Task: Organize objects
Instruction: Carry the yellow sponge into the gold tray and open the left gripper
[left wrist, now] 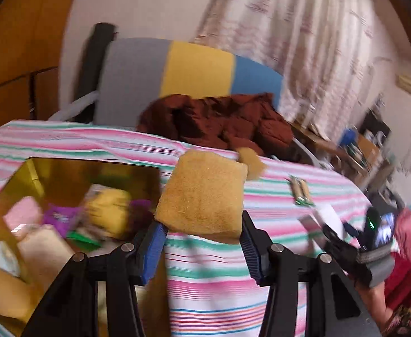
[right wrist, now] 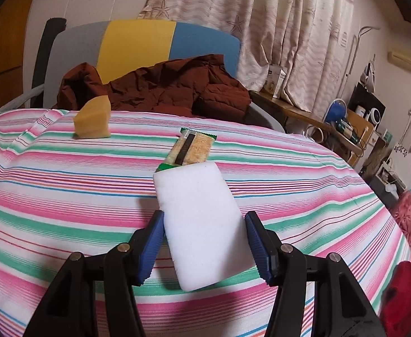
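Note:
My left gripper [left wrist: 202, 226] is shut on a tan sponge block [left wrist: 202, 191], held above the striped tablecloth [left wrist: 261, 252] just right of an open gold box [left wrist: 37, 174]. My right gripper [right wrist: 205, 220] is shut on a white foam block [right wrist: 200, 196], held over the cloth [right wrist: 65, 196]. In the left wrist view that white block [left wrist: 329, 214] shows at the right, with a gloved hand behind it. A wedge-shaped tan sponge [right wrist: 93, 122] stands at the table's far side. A green-edged snack packet [right wrist: 191, 148] lies just beyond the white block.
The gold box holds several items: a pink block [left wrist: 23, 213], a yellow pack [left wrist: 110, 207], purple wrappers [left wrist: 59, 216] and cream blocks [left wrist: 45, 250]. A brown jacket [right wrist: 163, 84] lies on a grey, yellow and blue chair [right wrist: 138, 42] behind the table. A cluttered desk [right wrist: 346, 129] stands at right.

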{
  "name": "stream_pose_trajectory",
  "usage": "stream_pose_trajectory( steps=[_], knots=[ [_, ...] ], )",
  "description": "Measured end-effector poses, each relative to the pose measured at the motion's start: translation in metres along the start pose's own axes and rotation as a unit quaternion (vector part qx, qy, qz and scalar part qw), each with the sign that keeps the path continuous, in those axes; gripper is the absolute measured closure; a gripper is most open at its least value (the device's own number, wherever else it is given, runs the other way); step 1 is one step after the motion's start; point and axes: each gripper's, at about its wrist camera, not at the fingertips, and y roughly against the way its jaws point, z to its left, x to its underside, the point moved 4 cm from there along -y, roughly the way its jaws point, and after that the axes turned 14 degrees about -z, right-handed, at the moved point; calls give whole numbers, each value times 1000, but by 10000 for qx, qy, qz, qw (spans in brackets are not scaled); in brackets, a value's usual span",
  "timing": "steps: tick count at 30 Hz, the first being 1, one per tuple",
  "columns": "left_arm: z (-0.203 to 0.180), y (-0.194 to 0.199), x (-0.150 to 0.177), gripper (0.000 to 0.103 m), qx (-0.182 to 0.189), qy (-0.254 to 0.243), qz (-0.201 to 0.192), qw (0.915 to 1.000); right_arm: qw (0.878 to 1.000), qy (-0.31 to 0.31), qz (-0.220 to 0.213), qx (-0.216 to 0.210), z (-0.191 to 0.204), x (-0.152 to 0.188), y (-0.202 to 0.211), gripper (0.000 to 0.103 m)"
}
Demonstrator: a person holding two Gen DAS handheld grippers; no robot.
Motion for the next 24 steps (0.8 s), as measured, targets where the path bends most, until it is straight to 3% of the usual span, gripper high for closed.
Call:
stream_pose_trajectory(
  steps=[9, 19, 24],
  knots=[
    [117, -11, -18, 52, -1015, 779, 409, 9909, 10000, 69, 56, 22, 5, 3, 6, 44],
    [183, -57, -9, 52, -1367, 1556, 1383, 9685, 9994, 355, 40, 1, 17, 5, 12, 44],
    [204, -68, -5, 47, -1529, 1752, 1446, 9618, 9989, 452, 97, 29, 22, 7, 12, 44]
  ],
)
